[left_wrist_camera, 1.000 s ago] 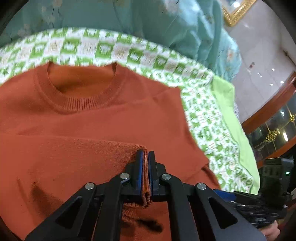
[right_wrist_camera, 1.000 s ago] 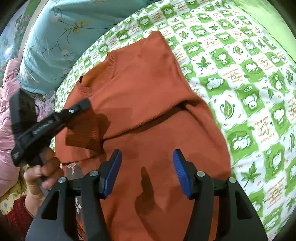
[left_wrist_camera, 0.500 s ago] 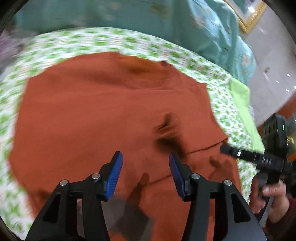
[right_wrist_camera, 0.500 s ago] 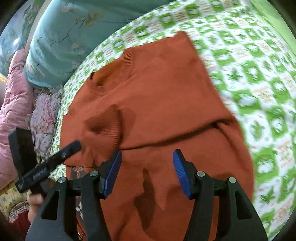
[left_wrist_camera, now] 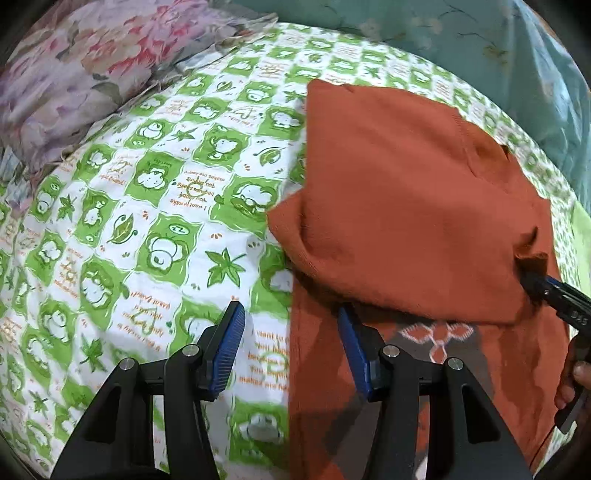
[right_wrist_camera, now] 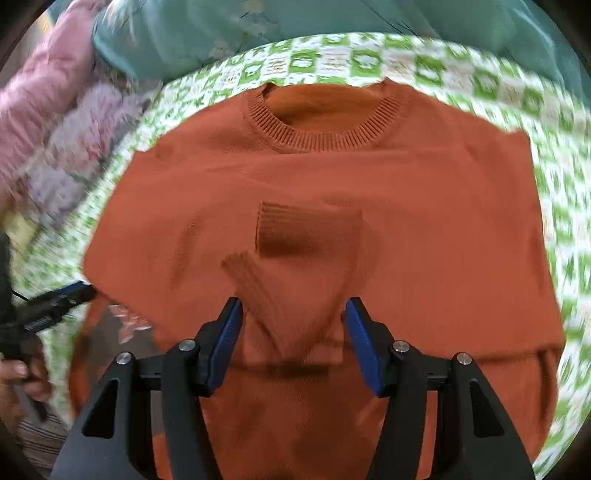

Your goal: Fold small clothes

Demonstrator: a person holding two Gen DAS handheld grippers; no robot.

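An orange knit sweater [right_wrist_camera: 424,229] lies flat on the green-and-white patterned bed sheet [left_wrist_camera: 155,192], collar [right_wrist_camera: 325,136] at the far side. Both sleeves are folded across the chest, their ribbed cuffs [right_wrist_camera: 295,229] meeting in the middle. My right gripper [right_wrist_camera: 293,343] is open and empty, hovering over the sweater's lower middle just short of the cuffs. My left gripper [left_wrist_camera: 291,350] is open and empty at the sweater's left side edge [left_wrist_camera: 406,206], one finger over the sheet and one over the fabric. In the left wrist view the right gripper [left_wrist_camera: 557,295] shows at the right.
A pink floral quilt [left_wrist_camera: 74,66] is piled at the far left of the bed. A teal flowered pillow [right_wrist_camera: 258,33] lies beyond the collar. The left gripper [right_wrist_camera: 51,306] with a hand shows at the left edge of the right wrist view.
My left gripper let go of the sleeve cuff, opened and moved out to the sweater's left edge. My right gripper swung to face the sweater squarely; both cuffs now lie on the chest.
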